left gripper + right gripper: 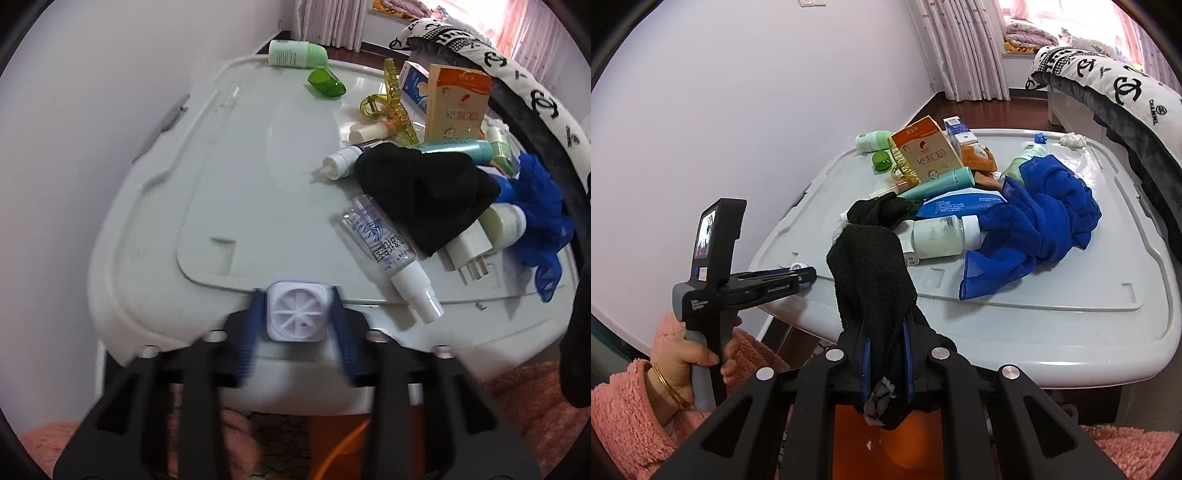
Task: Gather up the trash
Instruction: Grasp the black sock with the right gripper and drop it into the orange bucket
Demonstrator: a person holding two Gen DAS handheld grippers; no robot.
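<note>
My left gripper (297, 314) is shut on a small white square cap-like piece (297, 312), held at the near edge of the white plastic lid (229, 177); it also shows in the right wrist view (803, 271). My right gripper (886, 354) is shut on a black sock (871, 273), lifted above the lid's near edge. A second black sock (424, 188) lies in the clutter. A clear spray bottle (384, 247), a white bottle (942, 236), an orange box (927, 151) and a blue cloth (1034, 229) lie on the lid.
A green bottle (295, 53) and green cap (327, 84) lie at the far edge. A yellow hair claw (388, 99) and white charger (469, 251) sit among the pile. An orange bin (908, 435) stands below. A patterned cushion (1126, 85) is to the right.
</note>
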